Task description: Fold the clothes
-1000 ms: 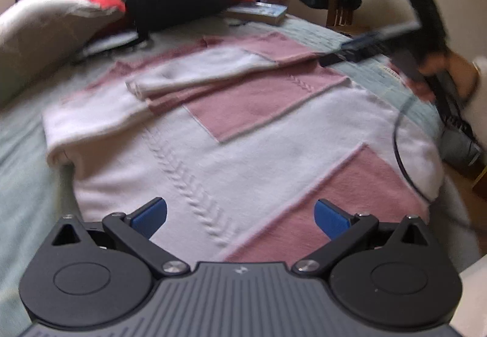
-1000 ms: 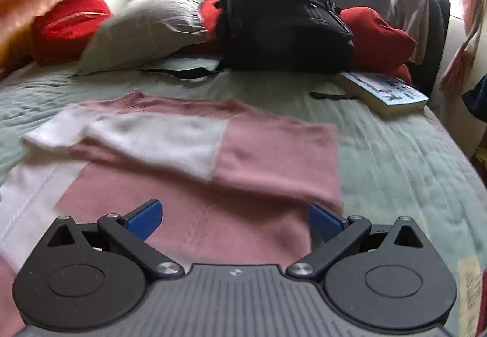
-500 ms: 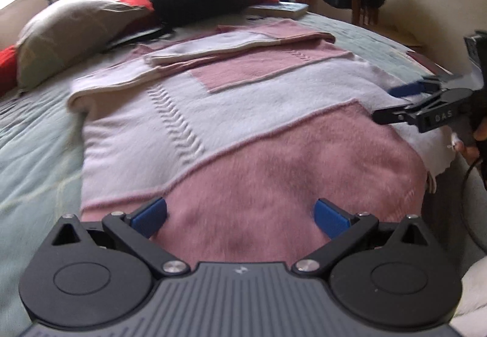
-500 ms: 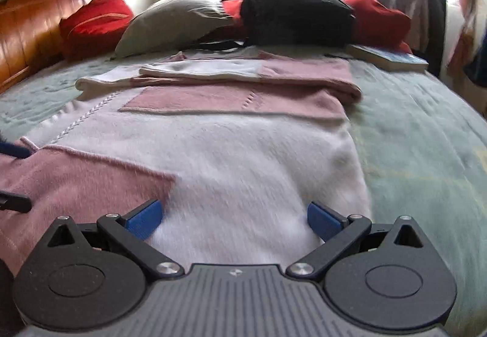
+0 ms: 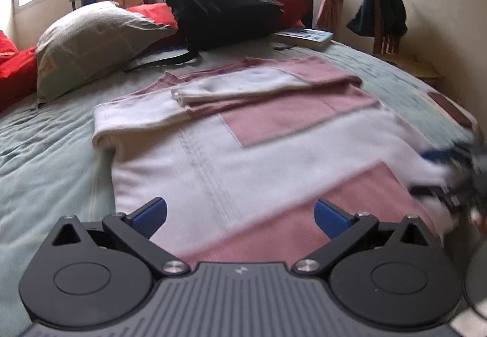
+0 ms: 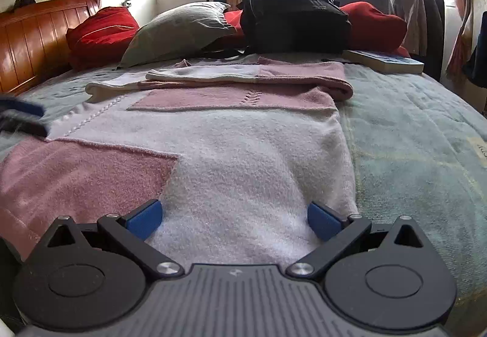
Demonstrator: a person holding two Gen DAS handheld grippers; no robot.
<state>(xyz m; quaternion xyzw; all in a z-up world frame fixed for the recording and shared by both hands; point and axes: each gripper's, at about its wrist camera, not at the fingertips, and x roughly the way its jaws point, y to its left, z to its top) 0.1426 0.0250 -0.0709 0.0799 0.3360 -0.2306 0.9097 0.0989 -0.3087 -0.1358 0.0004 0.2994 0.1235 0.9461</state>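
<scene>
Hovering low over the near hem, the left gripper [image 5: 240, 215] has its blue fingers spread wide with nothing between them, pink and white knit showing in the gap. Over on the other side the right gripper [image 6: 234, 222] is just as wide apart, its pads sitting right down against the white corner of the sweater [image 6: 231, 154], fabric bulging up between them but not pinched.

That sweater lies flat on the bed [image 6: 411, 136], sleeves already crossed over the chest near the far end, the folded edge on the right side rolled thick and rounded. Its right edge runs straight, with a broad strip of bare green bedspread beside it — plenty of open room there. On the left side too, open quilt beyond the folded shoulder.

From the left wrist view the right gripper shows as a blur at the sweater's near right corner; whether it touches the cloth there I cannot tell.

Further back things get crowded: a grey pillow [image 6: 179, 29], red cushions [image 6: 100, 26], a black backpack [image 6: 292, 14] and a book [image 6: 383, 60] just beyond the collar. Wooden headboard [image 6: 33, 38] left, windows behind, clothes hanging on a rail [image 6: 420, 8] right.
</scene>
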